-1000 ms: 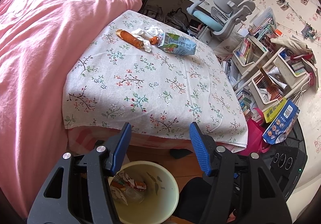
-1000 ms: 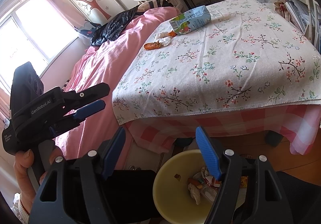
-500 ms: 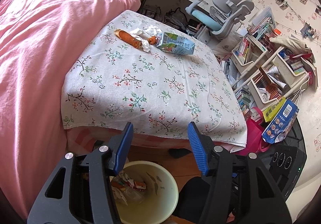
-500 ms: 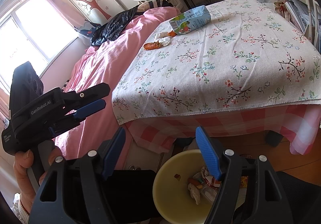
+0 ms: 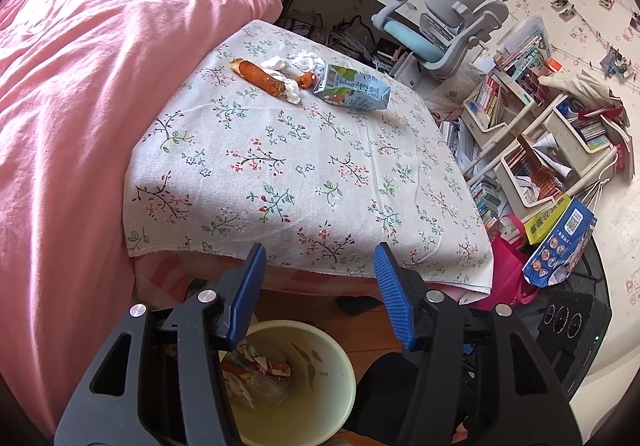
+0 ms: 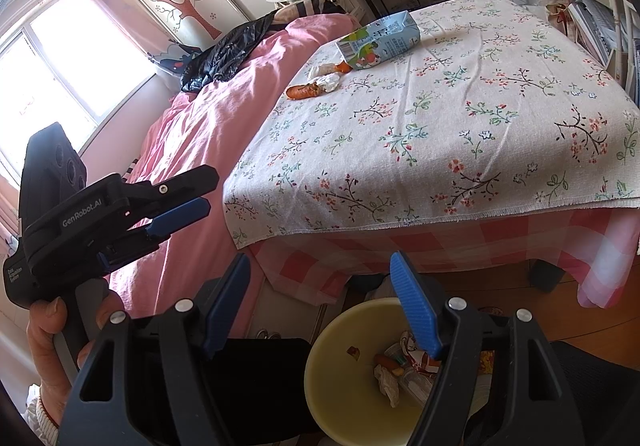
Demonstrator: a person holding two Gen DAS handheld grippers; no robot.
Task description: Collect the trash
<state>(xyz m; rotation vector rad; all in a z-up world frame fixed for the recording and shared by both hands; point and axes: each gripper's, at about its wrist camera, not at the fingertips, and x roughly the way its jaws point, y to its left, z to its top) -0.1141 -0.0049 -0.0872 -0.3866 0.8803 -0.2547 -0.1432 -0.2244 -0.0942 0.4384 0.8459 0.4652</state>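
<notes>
Partly done, by the look of it. Yellow bin (image 5: pixel 320 398), bottom centre of left view, already holds wrappers and scraps. Left on the floral cloth (image 5: pixel 280 174), upper centre, well apart from both tools: milk carton (image 5: pixel 352 90) on its side, crumpled tissues (image 5: pixel 296 66) and an orange food scrap (image 5: pixel 260 76) just beside it.

Left gripper (image 5: pixel 318 282): jaws apart, empty, above the bin. Right gripper (image 6: pixel 320 298): jaws apart, empty, bin at lower right.

Surface: low table beside a pink bed (image 5: pixel 72 94). Room cluttered: desk chair (image 5: pixel 452 18) upper right, bookshelves (image 5: pixel 532 134) at right.
</notes>
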